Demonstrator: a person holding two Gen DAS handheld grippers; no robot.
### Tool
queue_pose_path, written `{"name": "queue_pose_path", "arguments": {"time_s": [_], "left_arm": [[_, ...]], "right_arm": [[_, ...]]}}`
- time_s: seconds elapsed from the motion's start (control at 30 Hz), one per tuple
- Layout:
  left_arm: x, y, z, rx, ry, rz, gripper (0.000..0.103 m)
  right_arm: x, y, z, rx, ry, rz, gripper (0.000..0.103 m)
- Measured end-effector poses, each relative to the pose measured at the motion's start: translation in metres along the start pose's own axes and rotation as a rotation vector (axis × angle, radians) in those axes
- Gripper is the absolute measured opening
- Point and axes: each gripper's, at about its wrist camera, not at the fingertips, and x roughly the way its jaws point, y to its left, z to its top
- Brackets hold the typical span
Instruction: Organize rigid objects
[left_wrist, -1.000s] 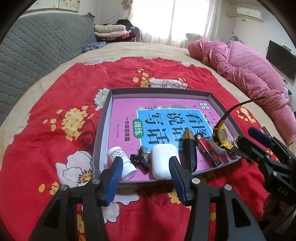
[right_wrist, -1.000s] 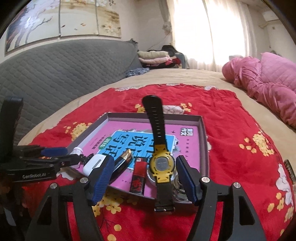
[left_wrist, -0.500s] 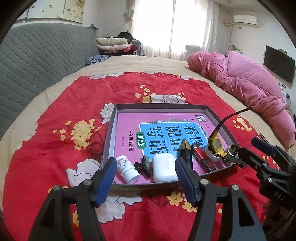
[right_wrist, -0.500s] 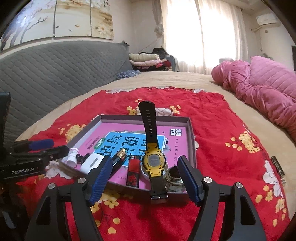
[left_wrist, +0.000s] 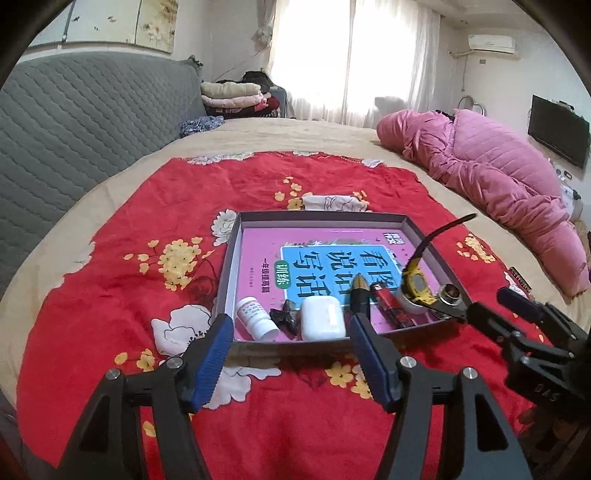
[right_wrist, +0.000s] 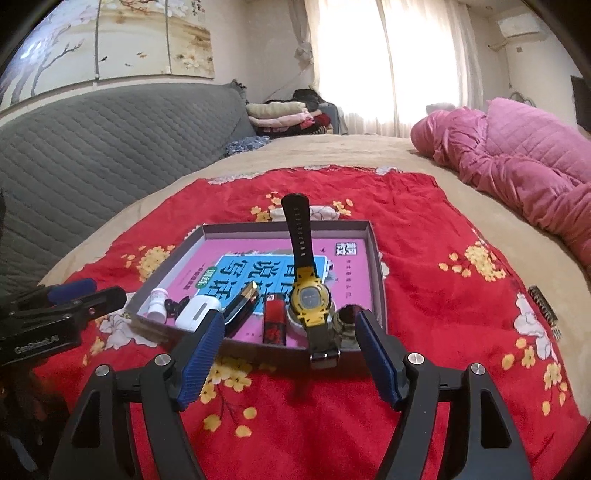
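A grey tray (left_wrist: 229, 258) (right_wrist: 376, 273) with a pink book in it lies on a red floral cloth. Along its near edge lie a white pill bottle (left_wrist: 255, 318) (right_wrist: 158, 303), a black clip (left_wrist: 284, 320), a white earbud case (left_wrist: 320, 318) (right_wrist: 197, 313), a black-and-gold pen-like item (left_wrist: 359, 293) (right_wrist: 242, 304), a red lighter (left_wrist: 388, 302) (right_wrist: 274, 319), a yellow watch (left_wrist: 417, 282) (right_wrist: 308, 299) with its strap sticking up, and a small metal jar (left_wrist: 448, 295) (right_wrist: 345, 321). My left gripper (left_wrist: 291, 354) and right gripper (right_wrist: 290, 360) are open and empty, just in front of the tray.
A pink quilt (left_wrist: 498, 184) (right_wrist: 517, 158) lies at the right of the bed. A grey headboard (left_wrist: 74, 118) is at the left with folded clothes (left_wrist: 236, 96) behind. A small dark comb-like item (right_wrist: 543, 308) lies on the cloth to the right.
Both grippers have drawn back from the tray and stay open. The watch and the other items rest in the tray unmoved.
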Motion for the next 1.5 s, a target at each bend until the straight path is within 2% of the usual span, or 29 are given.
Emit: {"name": "queue_pose_path", "arguments": {"time_s": [0.53, 0.7, 1.1, 1.5], "left_arm": [[-0.009, -0.001, -0.020, -0.036, 0.102, 0.024, 0.065], [-0.013, -0.003, -0.023, -0.034, 0.114, 0.011, 0.065], [-0.023, -0.004, -0.030, -0.025, 0.136, 0.036, 0.065], [-0.030, -0.004, -0.037, -0.018, 0.162, 0.039, 0.065]], "right_arm": [[-0.022, 0.030, -0.008, -0.035, 0.029, -0.061, 0.075], [-0.028, 0.035, -0.012, -0.027, 0.049, -0.067, 0.075], [-0.034, 0.034, -0.025, 0.006, 0.095, -0.123, 0.075], [-0.045, 0.036, -0.033, 0.011, 0.106, -0.122, 0.075]]}}
